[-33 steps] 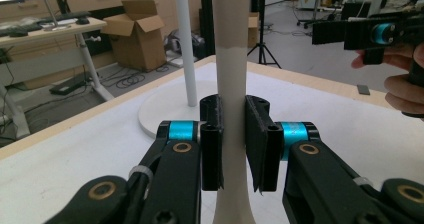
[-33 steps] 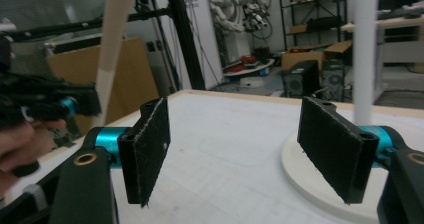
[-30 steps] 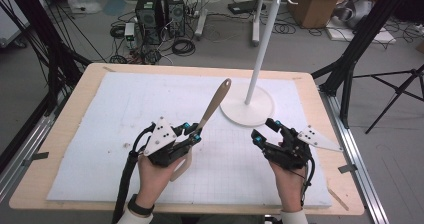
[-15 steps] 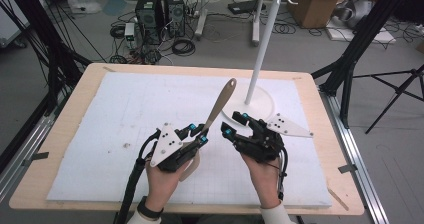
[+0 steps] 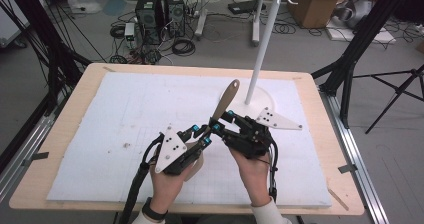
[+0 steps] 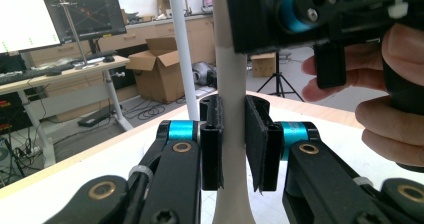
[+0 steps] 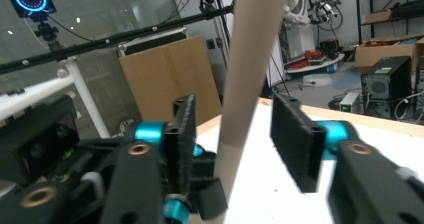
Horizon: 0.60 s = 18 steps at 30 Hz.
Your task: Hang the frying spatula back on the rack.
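Left hand-held gripper (image 5: 200, 136) is pinched on the handle of a pale wooden spatula-shaped utensil (image 5: 223, 101), which stands clear of the white foam-covered table (image 5: 100, 109) near its middle front. The utensil's long axis leans up and away toward the white stand with a round base and hooked top (image 5: 264, 39). Right hand-held gripper (image 5: 220, 121) sits just above the left one on the same handle, jaws spread to either side of it and not yet touching on at least one side. So the handle lies directly between the right jaws; a squeeze looks like all that is needed. In the left gripper view the pads grip the handle (image 6: 231, 134) squarely; the right gripper view shows the handle (image 7: 250, 79) nearer the left pad (image 7: 184, 134), a gap on the other side.
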Each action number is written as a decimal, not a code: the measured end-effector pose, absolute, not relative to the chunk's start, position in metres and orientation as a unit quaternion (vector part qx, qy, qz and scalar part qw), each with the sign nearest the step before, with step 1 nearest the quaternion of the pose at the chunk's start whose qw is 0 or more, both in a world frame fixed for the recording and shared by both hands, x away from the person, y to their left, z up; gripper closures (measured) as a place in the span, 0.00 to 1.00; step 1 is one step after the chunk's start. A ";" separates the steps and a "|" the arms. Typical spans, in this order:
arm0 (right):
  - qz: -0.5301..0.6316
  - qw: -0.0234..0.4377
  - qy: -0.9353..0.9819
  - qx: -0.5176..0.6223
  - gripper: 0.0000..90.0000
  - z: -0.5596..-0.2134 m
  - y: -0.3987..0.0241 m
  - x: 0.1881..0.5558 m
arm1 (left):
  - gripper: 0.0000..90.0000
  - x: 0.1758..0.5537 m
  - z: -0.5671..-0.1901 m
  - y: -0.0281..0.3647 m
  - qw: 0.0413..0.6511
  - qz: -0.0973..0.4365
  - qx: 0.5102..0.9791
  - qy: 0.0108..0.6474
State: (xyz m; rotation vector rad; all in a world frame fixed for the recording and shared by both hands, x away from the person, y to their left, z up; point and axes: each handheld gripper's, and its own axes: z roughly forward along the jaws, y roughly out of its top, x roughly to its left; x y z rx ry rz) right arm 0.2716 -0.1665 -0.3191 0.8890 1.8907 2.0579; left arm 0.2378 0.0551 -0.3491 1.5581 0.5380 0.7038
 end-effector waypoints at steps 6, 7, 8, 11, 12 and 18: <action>0.708 0.091 0.629 0.308 0.70 -0.318 -0.166 0.273 | 0.86 0.238 -0.349 0.053 0.630 0.309 0.673 0.235; 0.708 0.090 0.628 0.310 0.70 -0.318 -0.166 0.273 | 0.86 0.237 -0.349 0.053 0.629 0.310 0.673 0.235; 0.708 0.090 0.628 0.310 0.73 -0.319 -0.166 0.273 | 0.86 0.238 -0.349 0.053 0.629 0.309 0.674 0.235; 0.708 0.095 0.628 0.309 0.80 -0.318 -0.166 0.273 | 0.86 0.238 -0.349 0.054 0.630 0.311 0.672 0.235; 0.708 0.094 0.629 0.308 0.83 -0.318 -0.166 0.273 | 0.86 0.237 -0.349 0.054 0.629 0.311 0.673 0.235; 0.708 0.087 0.629 0.309 0.84 -0.318 -0.165 0.274 | 0.86 0.239 -0.349 0.054 0.625 0.314 0.673 0.239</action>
